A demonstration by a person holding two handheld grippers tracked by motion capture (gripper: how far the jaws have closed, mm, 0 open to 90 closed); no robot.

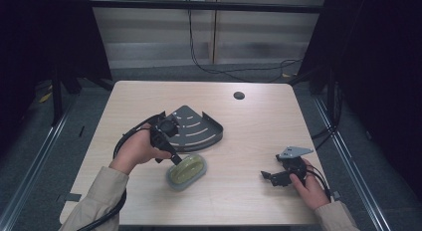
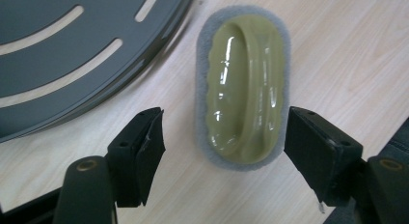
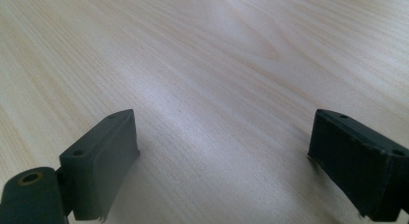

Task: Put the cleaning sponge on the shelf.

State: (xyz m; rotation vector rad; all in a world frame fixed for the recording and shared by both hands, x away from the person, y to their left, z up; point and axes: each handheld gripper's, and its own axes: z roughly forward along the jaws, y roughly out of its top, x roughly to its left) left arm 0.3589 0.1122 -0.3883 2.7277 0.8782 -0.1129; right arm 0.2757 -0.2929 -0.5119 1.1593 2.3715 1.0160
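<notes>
Fingers [image 2: 140, 151] of my left gripper [image 2: 224, 154] stand wide apart on either side of the olive-green scrubber [image 2: 243, 86], one pad at each long flank, neither touching it. That spread looks deliberate: the handle runs lengthwise between them, so closing would pinch it across its narrow width. From the high view, my left gripper [image 1: 171, 156] angles down over the scrubber [image 1: 187, 171], which lies just below centre on the tabletop [image 1: 259, 126], at about 6 o'clock from the dark slotted corner rack [image 1: 196, 126]. The two lie near each other, the rack's curved edge just beside the scrubber's grey foam rim; I cannot tell whether they touch.

My right gripper [image 1: 271, 177] rests low at roughly 4 o'clock on the tabletop, well apart from both things, its fingers [image 3: 103, 159] likewise open over bare wood with nothing between them. I judge it to be parked out of the way while the left does the work.

Much is hard to read. In the left gripper view the rack [image 2: 72, 55] is cut off at the top and left edges, so its full shape shows only from above. The scrubber's underside is hidden against the wood, and glare on its glossy handle blurs the ridges. From the high view my left hand [image 1: 137, 151] covers part of the gripper body, and the surrounding room is too dark to make out. A small dark hole [image 1: 239, 95] sits at 12 o'clock on the tabletop.
</notes>
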